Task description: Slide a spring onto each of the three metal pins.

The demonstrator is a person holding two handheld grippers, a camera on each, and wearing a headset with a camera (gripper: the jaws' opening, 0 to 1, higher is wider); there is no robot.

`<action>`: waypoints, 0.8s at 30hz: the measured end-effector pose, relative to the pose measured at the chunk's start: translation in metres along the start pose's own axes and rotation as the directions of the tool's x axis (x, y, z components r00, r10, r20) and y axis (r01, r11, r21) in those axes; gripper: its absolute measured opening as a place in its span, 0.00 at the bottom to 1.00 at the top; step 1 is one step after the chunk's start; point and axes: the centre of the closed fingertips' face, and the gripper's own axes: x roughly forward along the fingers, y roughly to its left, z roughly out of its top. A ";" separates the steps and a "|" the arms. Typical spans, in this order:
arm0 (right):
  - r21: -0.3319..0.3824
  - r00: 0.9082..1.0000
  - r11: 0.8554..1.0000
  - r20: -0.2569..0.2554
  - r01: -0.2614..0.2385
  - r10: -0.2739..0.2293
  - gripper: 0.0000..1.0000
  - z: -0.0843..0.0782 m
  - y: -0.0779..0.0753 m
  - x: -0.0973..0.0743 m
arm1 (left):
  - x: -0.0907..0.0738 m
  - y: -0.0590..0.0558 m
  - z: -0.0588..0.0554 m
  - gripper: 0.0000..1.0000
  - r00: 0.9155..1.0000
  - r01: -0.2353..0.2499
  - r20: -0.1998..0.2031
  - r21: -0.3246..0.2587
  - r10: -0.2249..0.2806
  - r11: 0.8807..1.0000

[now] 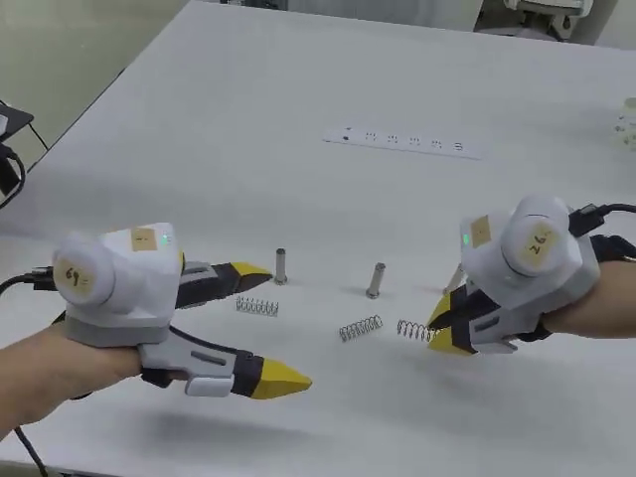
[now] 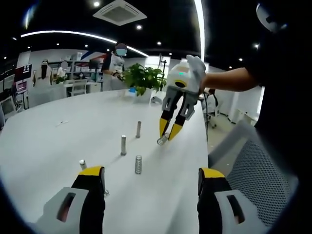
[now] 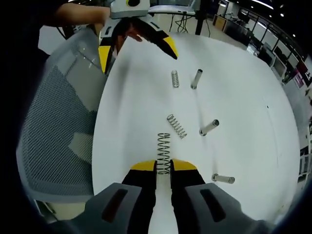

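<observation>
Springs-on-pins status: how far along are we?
Done: nothing yet; all three pins are bare. In hand: the right gripper is shut on one spring. Left: two loose springs lie on the table, the left gripper is open, and every pin needs loading.

The white worktop [image 1: 298,79] is carrying a power strip [image 1: 402,142] lying flat toward its far edge. Nearer, a left pin [image 1: 280,266] and a middle pin [image 1: 376,280] are standing upright on it. A left spring [image 1: 256,306] and a middle spring [image 1: 360,328] are lying just in front of them.
</observation>
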 end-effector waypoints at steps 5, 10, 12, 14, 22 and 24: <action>-0.018 1.000 1.000 0.009 -0.008 0.008 0.08 0.010 0.006 -0.002 | 0.014 -0.006 0.001 0.66 0.999 0.036 -0.010 0.018 -0.036 0.999; -0.033 1.000 0.999 0.023 -0.012 0.012 0.08 0.022 0.010 -0.002 | 0.030 -0.012 0.003 0.56 0.998 0.066 -0.008 0.017 -0.066 0.998; -0.048 1.000 0.999 0.014 -0.008 0.009 0.08 0.023 0.012 -0.001 | 0.036 -0.015 0.002 0.52 0.997 0.076 -0.012 0.030 -0.076 0.997; -0.051 1.000 0.999 0.014 -0.011 0.012 0.08 0.024 0.014 -0.001 | 0.041 -0.017 0.003 0.48 0.997 0.083 -0.009 0.033 -0.083 0.996; -0.073 1.000 0.997 0.006 -0.013 0.014 0.08 0.026 0.019 -0.001 | 0.057 -0.025 0.008 0.36 0.994 0.113 0.008 0.054 -0.113 0.992; -0.076 1.000 0.997 0.005 -0.012 0.013 0.08 0.027 0.020 -0.002 | 0.061 -0.028 0.008 0.34 0.993 0.120 0.009 0.061 -0.121 0.991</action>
